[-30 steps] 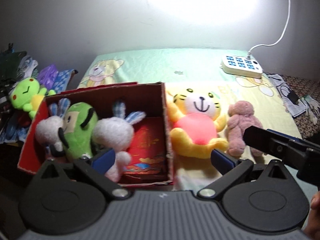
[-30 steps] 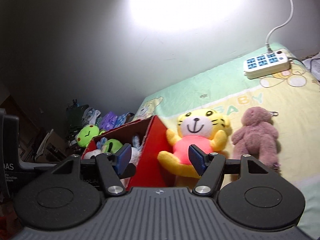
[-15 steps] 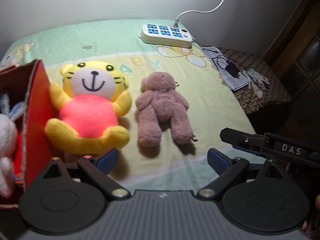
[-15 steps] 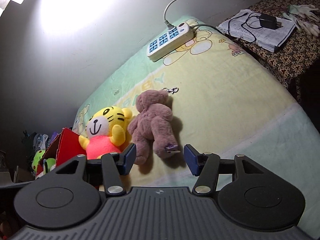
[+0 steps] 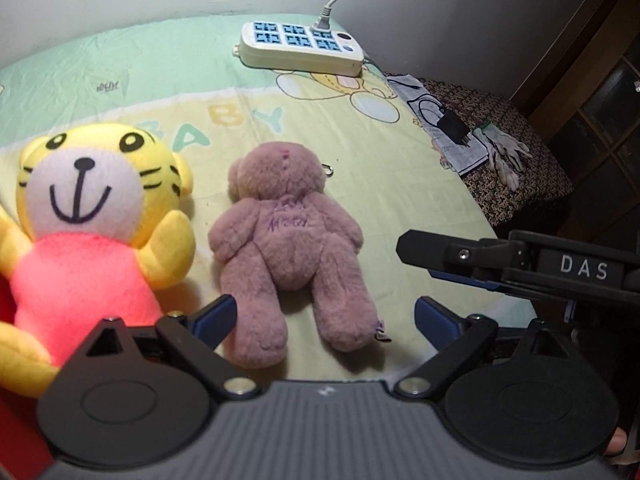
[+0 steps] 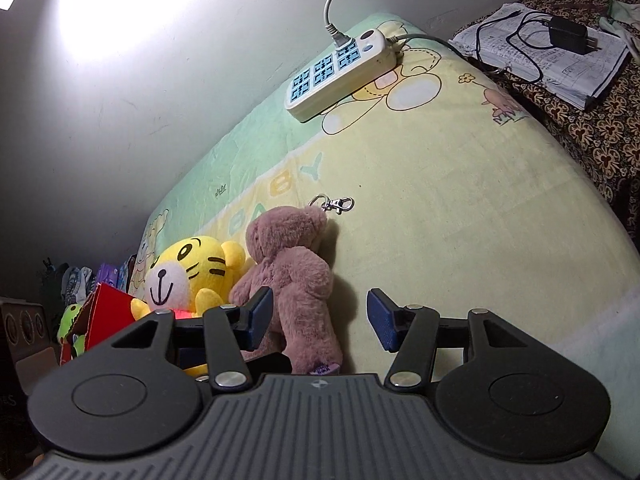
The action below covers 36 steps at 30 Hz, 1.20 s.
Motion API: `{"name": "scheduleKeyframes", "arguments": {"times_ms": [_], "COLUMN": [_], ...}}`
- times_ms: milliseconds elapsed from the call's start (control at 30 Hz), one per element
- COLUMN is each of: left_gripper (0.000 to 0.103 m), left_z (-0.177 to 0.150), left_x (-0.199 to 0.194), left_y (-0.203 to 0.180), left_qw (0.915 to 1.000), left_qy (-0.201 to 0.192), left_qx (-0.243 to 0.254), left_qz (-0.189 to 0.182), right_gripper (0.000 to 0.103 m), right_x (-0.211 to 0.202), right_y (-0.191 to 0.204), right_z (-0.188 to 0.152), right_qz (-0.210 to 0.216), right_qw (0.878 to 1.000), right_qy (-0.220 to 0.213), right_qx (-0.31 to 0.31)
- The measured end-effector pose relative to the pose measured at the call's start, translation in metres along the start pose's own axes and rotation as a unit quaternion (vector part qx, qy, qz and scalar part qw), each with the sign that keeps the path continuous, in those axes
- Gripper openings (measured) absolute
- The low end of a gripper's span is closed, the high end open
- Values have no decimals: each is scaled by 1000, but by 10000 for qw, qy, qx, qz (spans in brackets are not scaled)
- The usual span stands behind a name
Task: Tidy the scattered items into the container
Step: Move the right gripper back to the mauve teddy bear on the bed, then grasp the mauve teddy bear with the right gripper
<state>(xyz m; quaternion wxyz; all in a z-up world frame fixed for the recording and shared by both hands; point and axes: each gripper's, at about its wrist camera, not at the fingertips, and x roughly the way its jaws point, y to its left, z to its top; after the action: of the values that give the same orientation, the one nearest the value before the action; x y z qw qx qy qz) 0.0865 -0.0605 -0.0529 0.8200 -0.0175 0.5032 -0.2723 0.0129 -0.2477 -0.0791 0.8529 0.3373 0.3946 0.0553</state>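
A mauve teddy bear lies face down on the yellow-green sheet, a metal clip at its head. My left gripper hangs open just above its legs, one finger on each side. My right gripper is open too, low on the bear's right, with one leg between its fingers and no pad pressing. A yellow tiger plush in a pink shirt lies left of the bear. The red cardboard box stands further left, holding a green plush.
A white power strip with its cord lies at the back of the bed by the wall. Right of the bed, a patterned surface holds papers, a black charger and gloves. Clutter sits beyond the box.
Both views have swung right from the box to the mauve bear and come down closer to it. The right gripper's jaws have narrowed, and the left's slightly.
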Motion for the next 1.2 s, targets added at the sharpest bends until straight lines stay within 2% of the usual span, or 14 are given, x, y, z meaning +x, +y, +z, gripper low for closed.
{"name": "scheduleKeyframes", "arguments": {"times_ms": [267,533,667,900,1000,1100,1200], "left_gripper": [98,101,100,101,101,100,98], "left_z": [12,20,21,14,9,1,-14], "left_x": [33,49,52,52,49,42,33], "left_y": [20,5,4,-3,-5,-5,-10], "left_qw": [9997,9995,9987,9974,9977,9984,9977], "left_qy": [132,12,-47,-37,23,158,264], "left_qx": [-220,284,429,647,640,539,606], "left_qz": [0,159,263,315,240,75,-122], "right_gripper": [57,56,56,45,40,27,26], "right_x": [34,57,63,61,54,42,29], "right_y": [3,6,-1,-9,-9,-12,-17], "right_z": [22,29,29,28,25,20,8], "right_qz": [314,386,461,674,692,754,672], "right_qw": [9986,9969,9958,9925,9917,9900,9891], "right_qy": [411,663,792,945,1008,1107,1201], "right_qx": [-117,-173,16,380,399,452,524]}}
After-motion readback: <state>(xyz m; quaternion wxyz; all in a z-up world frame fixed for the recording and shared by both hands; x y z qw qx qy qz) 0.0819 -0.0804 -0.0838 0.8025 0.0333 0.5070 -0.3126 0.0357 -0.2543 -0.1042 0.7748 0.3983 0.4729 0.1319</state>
